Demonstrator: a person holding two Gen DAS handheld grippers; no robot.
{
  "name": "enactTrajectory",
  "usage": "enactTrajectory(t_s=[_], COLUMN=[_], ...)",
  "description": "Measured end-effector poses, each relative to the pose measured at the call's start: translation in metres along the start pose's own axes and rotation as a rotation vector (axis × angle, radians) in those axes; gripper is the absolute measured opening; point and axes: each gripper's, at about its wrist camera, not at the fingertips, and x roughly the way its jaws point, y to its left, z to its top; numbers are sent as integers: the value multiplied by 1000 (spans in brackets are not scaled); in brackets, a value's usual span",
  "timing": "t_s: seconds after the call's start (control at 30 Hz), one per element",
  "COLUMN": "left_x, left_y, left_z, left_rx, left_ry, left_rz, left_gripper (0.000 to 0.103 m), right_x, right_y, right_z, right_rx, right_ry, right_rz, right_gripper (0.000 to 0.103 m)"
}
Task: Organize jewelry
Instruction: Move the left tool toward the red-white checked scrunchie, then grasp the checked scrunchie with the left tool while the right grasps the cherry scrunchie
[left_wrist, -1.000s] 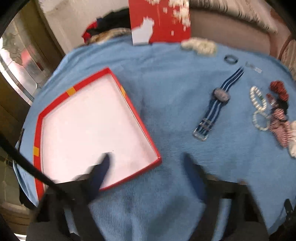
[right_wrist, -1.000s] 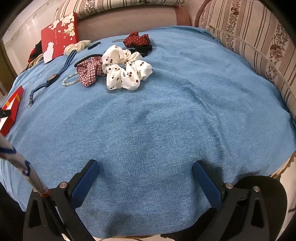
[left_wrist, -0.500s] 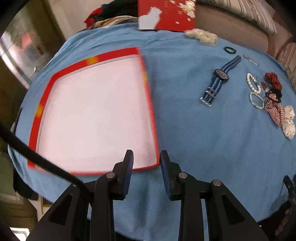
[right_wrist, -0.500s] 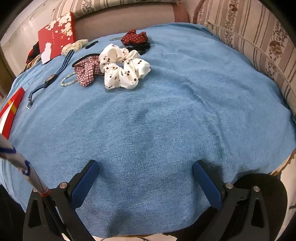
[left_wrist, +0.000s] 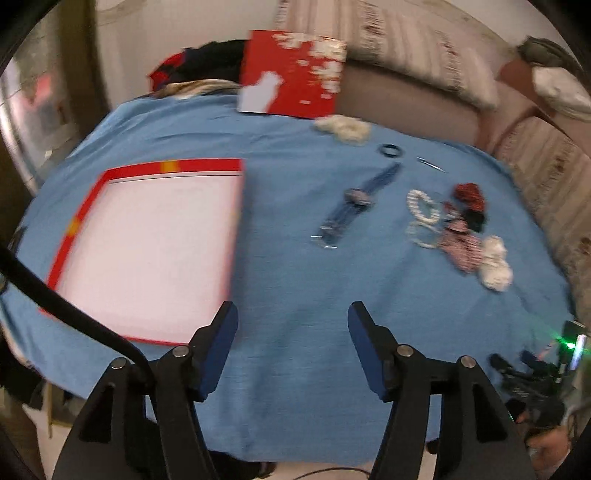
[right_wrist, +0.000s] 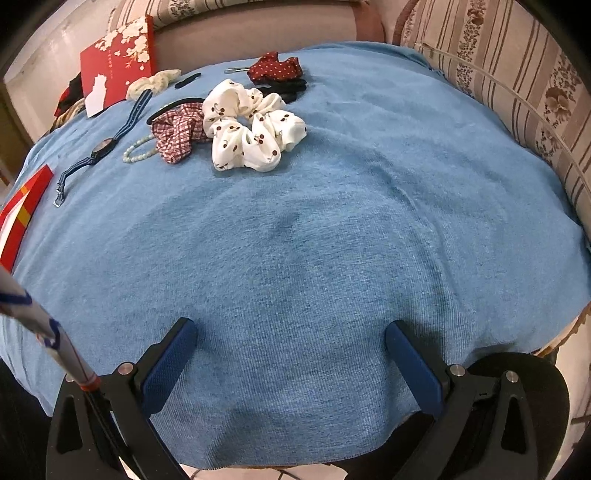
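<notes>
Now the left gripper (left_wrist: 291, 314) gapes wide, empty, having been nearly shut beside the tray (left_wrist: 155, 243) a moment ago. Right gripper (right_wrist: 290, 332) likewise wide over bare cloth (right_wrist: 332, 221); watch (left_wrist: 354, 199), beads (left_wrist: 421, 206), scrunchies (right_wrist: 251, 125) lie beyond.

Left view blurred — bead bracelets (left_wrist: 423, 218) smear together; right view's edge crops the red tray (right_wrist: 22, 214).

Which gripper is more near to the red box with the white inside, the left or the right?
Left. The left gripper hangs at the near corner of the red box, its left finger over the edge. The right gripper is over bare blue cloth; the box shows only at that view's far left.
</notes>
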Motion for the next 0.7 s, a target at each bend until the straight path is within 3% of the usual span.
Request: enactTrajectory(t_s=[0.1, 0.13, 0.17, 0.37, 0.43, 0.47, 0.7], left_x=[10, 12, 14, 30, 36, 39, 63], left_y=[-22, -31, -38, -79, -89, -95, -119], left_z=[0, 0, -1, 0, 0, 1, 10], left_rx=[24, 37, 50, 111, 122, 130, 109], left_ry=[30, 37, 40, 90, 104, 113, 155], left_rz=[-45, -56, -64, -170, -188, -195, -246], left_gripper=[61, 61, 61, 59, 44, 42, 41], right_x=[-3, -9, -15, -36, -31, -28, -7], right_y=[0, -1, -2, -5, -6, -5, 2], right_z=[3, 4, 5, 24, 36, 42, 85], right_rx=[-15, -11, -9, -61, -75, -79, -84], right_ry=[55, 60, 44, -60, -77, -85, -128], right_rz=[12, 34, 56, 135, 133, 134, 215], right_gripper=[101, 96, 91, 91, 89, 87, 82])
